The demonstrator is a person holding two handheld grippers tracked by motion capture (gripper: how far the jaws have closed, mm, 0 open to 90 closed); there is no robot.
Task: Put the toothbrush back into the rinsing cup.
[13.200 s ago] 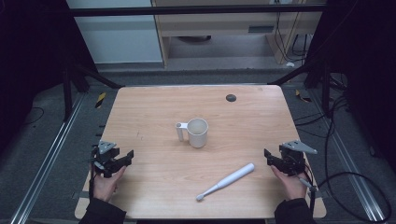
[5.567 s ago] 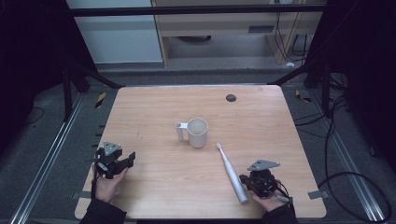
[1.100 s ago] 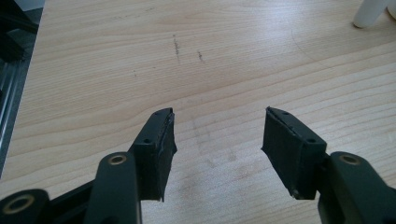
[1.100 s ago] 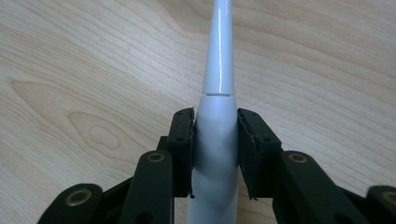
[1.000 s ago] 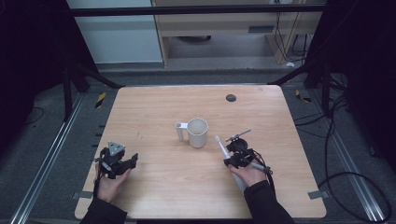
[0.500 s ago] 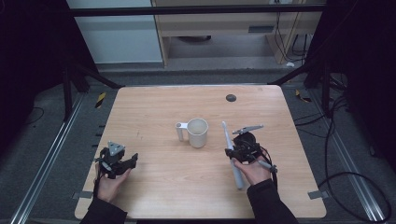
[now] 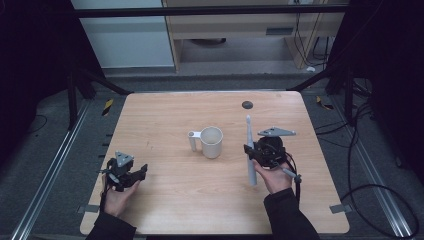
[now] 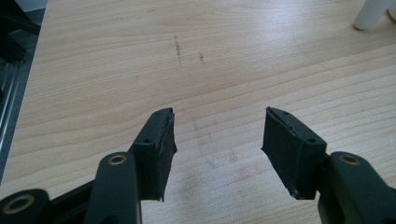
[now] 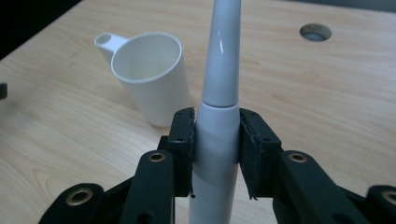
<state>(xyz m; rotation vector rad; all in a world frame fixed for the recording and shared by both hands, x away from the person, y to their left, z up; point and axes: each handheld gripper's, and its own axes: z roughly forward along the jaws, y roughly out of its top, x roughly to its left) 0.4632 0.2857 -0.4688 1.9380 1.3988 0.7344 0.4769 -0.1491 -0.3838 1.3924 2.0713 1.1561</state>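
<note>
The right gripper (image 7: 256, 152) has its jaws partly closed, pinching a white electric toothbrush (image 7: 249, 150) by the thick handle, just below where the slim neck begins; in the right gripper view both pads (image 9: 184, 140) press flat against the handle's sides. The toothbrush (image 9: 219, 93) stands nearly upright in the high view, head toward the far side, lifted off the table, just right of the cup and apart from it. The hand (image 7: 272, 175) behind the gripper comes in from the near edge.

The left gripper (image 7: 125, 172) sits at the near left of the table, well apart from the cup. In the left gripper view its jaws are spread wide with only bare wood between the pads (image 8: 159, 144); they touch and hold nothing.

The table (image 7: 165, 120) is light wood with a few faint dark scuffs, and a round dark hole (image 7: 247, 104) near its far edge. The white cup (image 7: 210, 142) stands upright near the centre, its handle pointing left. In the right gripper view the cup (image 9: 149, 74) looks empty.

Around the table the room is dim: dark floor, metal rails at left and right, cables (image 7: 360, 150) on the right, a pale cabinet (image 7: 250, 30) and a white panel (image 7: 120, 35) beyond the far edge.

Count: two grippers, one toothbrush, one cup, one table hole.
</note>
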